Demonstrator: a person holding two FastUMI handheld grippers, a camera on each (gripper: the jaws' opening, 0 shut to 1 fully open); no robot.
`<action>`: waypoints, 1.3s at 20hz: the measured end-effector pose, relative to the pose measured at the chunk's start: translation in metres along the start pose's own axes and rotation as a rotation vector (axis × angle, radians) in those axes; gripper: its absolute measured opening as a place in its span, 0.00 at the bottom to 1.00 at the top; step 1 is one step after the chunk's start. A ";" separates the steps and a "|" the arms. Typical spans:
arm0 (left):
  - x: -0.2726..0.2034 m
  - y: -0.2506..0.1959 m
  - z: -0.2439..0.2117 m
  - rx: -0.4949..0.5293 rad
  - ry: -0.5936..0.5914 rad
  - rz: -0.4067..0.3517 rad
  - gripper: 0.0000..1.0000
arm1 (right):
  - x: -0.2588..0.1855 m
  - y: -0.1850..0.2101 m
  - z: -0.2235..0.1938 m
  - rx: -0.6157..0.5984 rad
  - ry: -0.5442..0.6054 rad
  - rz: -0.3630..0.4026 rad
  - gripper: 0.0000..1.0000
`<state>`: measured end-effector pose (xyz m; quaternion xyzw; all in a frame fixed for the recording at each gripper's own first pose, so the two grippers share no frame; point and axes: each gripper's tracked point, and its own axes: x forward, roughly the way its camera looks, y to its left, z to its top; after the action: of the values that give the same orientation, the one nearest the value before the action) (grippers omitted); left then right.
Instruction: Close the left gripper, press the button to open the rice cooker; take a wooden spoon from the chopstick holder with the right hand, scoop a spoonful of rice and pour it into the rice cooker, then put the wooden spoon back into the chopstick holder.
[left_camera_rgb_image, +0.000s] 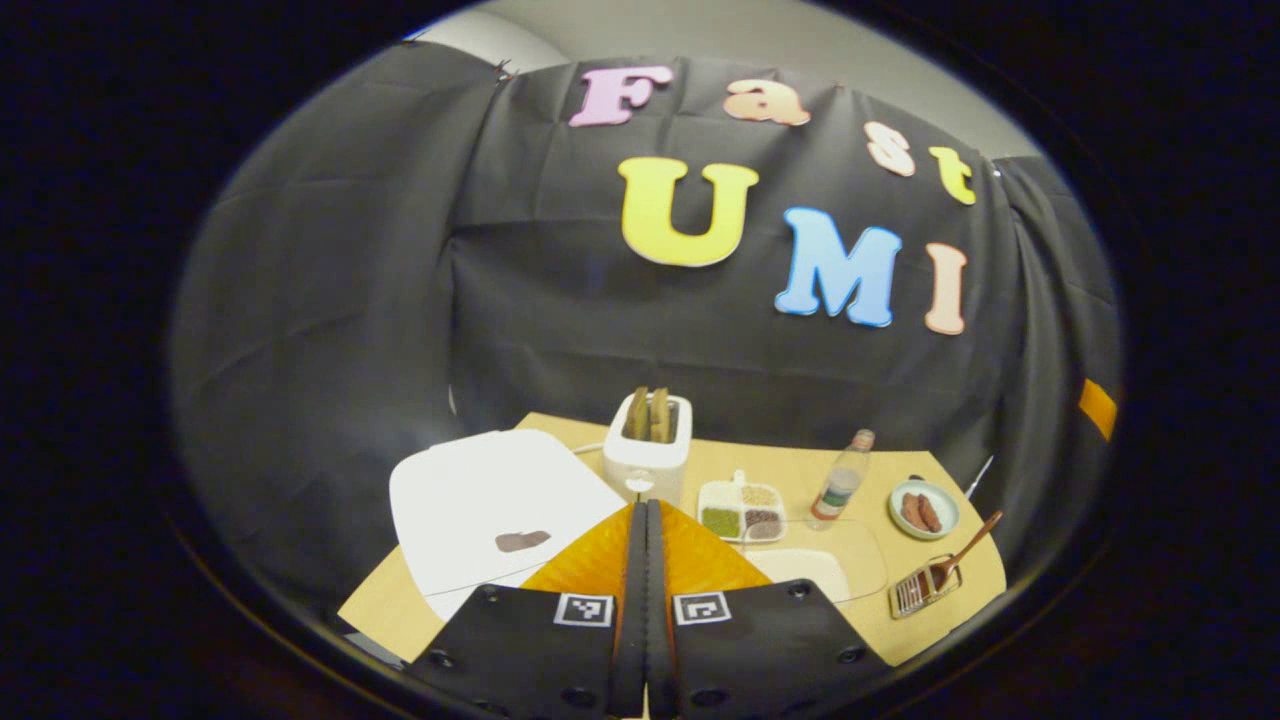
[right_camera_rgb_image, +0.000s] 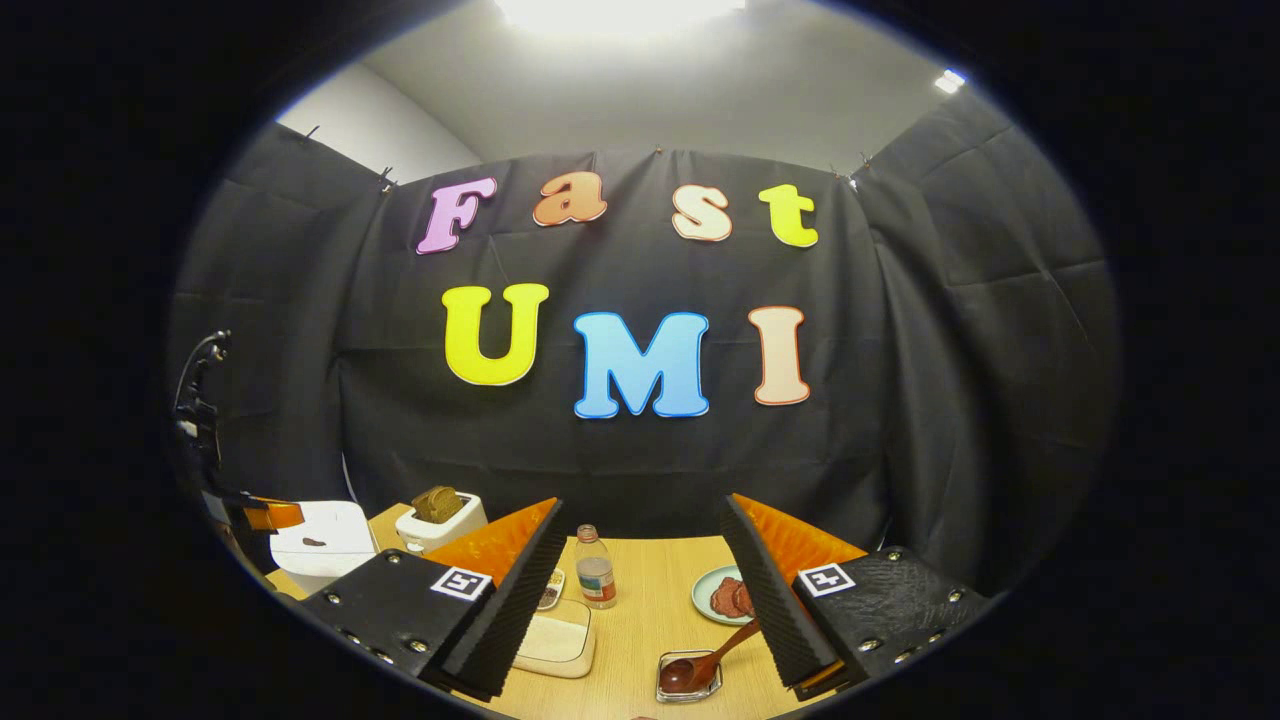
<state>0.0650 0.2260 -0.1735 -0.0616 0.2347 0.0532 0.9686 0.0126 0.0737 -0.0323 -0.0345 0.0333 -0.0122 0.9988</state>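
The left hand-held gripper (left_camera_rgb_image: 645, 540) has its two fingers pressed together with nothing between them. It floats above the desk (left_camera_rgb_image: 400, 610), and the white rice cooker (left_camera_rgb_image: 490, 500) sits just to its left and a bit lower, with the dark button (left_camera_rgb_image: 522, 541) on top. The right hand-held gripper (right_camera_rgb_image: 640, 570) has its fingers spread wide apart and holds nothing. The wooden spoon (right_camera_rgb_image: 705, 662) leans in the chopstick holder (right_camera_rgb_image: 688, 678), right of the rice cooker, handle tipping up to the right. I think the left one is nearer the button and should push down first.

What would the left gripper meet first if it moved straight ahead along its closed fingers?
Probably the white toaster, which stands just beyond the shut left gripper; depth is unclear. The rice cooker lies to one side.
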 end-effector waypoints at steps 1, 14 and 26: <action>0.011 0.019 -0.007 -0.048 0.049 0.013 0.08 | 0.001 0.000 -0.003 0.000 0.011 -0.001 0.95; 0.077 0.087 -0.067 -0.092 0.235 0.120 0.09 | 0.011 -0.015 -0.018 0.004 0.060 -0.035 0.96; 0.023 0.091 0.065 -0.052 -0.102 0.189 0.09 | 0.005 -0.029 -0.019 0.007 0.056 -0.047 0.96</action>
<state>0.1030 0.3271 -0.1352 -0.0615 0.1883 0.1532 0.9681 0.0160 0.0436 -0.0492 -0.0314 0.0606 -0.0366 0.9970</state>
